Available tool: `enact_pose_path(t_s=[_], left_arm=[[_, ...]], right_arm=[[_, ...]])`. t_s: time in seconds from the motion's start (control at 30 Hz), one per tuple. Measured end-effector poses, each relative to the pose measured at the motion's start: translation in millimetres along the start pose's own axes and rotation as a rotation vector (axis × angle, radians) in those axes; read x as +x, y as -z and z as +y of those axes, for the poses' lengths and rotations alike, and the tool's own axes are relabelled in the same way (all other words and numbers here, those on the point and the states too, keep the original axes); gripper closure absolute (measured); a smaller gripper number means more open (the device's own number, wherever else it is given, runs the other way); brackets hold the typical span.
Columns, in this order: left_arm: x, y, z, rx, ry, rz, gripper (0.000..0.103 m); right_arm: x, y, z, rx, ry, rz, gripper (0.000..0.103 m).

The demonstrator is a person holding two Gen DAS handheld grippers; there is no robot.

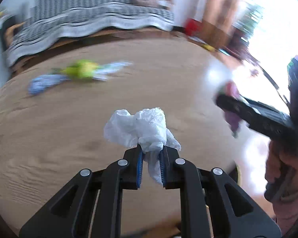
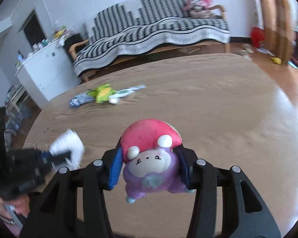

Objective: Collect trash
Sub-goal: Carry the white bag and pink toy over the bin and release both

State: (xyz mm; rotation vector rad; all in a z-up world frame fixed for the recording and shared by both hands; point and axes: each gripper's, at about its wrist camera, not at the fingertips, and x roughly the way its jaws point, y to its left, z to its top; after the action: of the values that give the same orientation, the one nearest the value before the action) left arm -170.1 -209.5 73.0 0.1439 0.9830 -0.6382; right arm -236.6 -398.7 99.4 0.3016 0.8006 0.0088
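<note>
My left gripper (image 1: 151,148) is shut on a crumpled white tissue (image 1: 147,127), held above the wooden table (image 1: 168,79). In the right wrist view the same gripper (image 2: 65,155) and tissue (image 2: 69,142) are blurred at the lower left. My right gripper (image 2: 150,148) is shut on a soft toy (image 2: 151,158) with a pink cap and purple body, its blue pads pressing both sides. From the left wrist view that gripper (image 1: 228,103) shows at the right with the toy (image 1: 233,119) in it. A green wrapper (image 2: 103,95), a blue wrapper (image 2: 79,100) and a white wrapper (image 2: 127,93) lie together at the table's far left.
Behind the table stands a sofa (image 2: 149,25) under a black-and-white checked cover. A white cabinet (image 2: 45,67) is at the left and a red object (image 2: 257,34) on the floor at the right. A person's hand (image 1: 282,170) grips the right tool.
</note>
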Motion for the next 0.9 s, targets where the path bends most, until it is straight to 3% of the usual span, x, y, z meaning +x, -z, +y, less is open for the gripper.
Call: enact_pose_path(t_s=[0.2, 0.27, 0.33, 0.47, 0.57, 0.77, 0.9], left_arm=[[37.5, 57.5, -134.9, 0.186, 0.23, 0.128, 0.09], [54.8, 81.8, -169.6, 0.244, 0.246, 0.15, 0.09], [77.9, 109.0, -195.5, 0.317, 0.197, 0.145, 0.09], [126.9, 154.4, -208.7, 0.343, 0.182, 0.225, 0.09], [146.1, 170.5, -206.7, 0.37, 0.152, 0.261, 0.09], [163.8, 178.2, -196.3, 0.34, 0.168, 0.32, 0.09], [162.1, 170.8, -194.5, 0.317, 0.178, 0.301, 0.09]], right_arm=[[-70.3, 89.4, -84.4, 0.16, 0.125, 0.005, 0.055], [-73.8, 120.0, -109.9, 0.229, 0.145, 0.037, 0.055], [-66.9, 151.2, -133.9, 0.307, 0.147, 0.076, 0.055], [-42.1, 211.7, -180.9, 0.491, 0.187, 0.148, 0.055], [-32.5, 234.2, -197.7, 0.563, 0.188, 0.171, 0.055], [-19.2, 240.8, -196.9, 0.553, 0.176, 0.202, 0.055], [-14.9, 239.4, -196.9, 0.57, 0.162, 0.201, 0.055]])
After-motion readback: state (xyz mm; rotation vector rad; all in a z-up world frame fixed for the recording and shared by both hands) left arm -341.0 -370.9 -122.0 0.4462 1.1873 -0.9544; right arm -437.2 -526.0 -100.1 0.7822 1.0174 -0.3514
